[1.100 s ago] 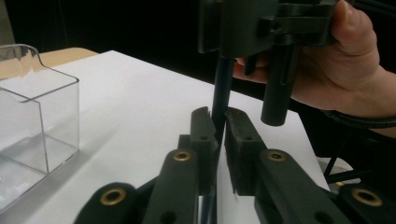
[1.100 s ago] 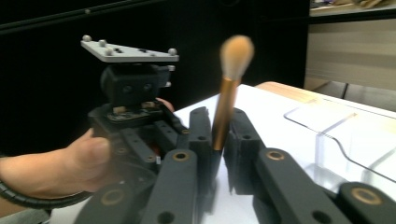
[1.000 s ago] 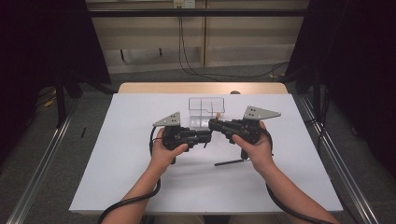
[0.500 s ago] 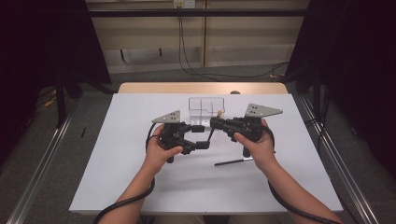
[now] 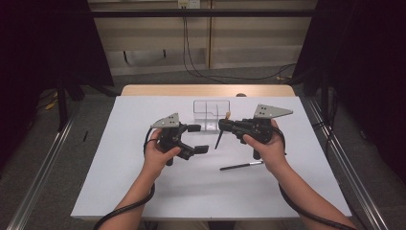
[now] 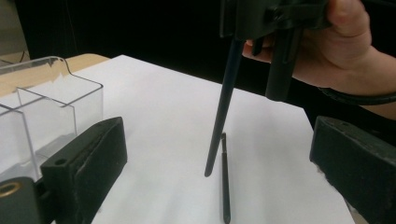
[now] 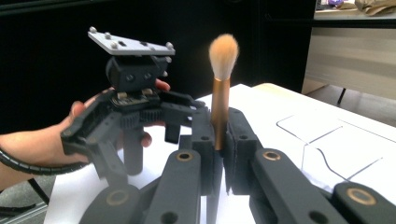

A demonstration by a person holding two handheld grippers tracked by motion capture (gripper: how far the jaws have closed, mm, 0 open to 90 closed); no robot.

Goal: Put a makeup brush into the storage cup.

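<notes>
Right gripper [image 5: 224, 125] clamped on a makeup brush [image 7: 220, 100], bristles up, just beside the clear organizer [image 5: 210, 114]. Left gripper [image 5: 197, 139], jaws just opened wide and empty, near the organizer's front. Better to keep the brush upright, carry over a compartment, lower handle first. Second brush [image 5: 241, 166] lying on the surface, farther from the organizer.

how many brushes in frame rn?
2. One makeup brush is clamped upright in the right gripper, bristles up, handle hanging toward the table. A second brush lies flat on the white table, near the right hand. None visible in the clear organizer.
</notes>
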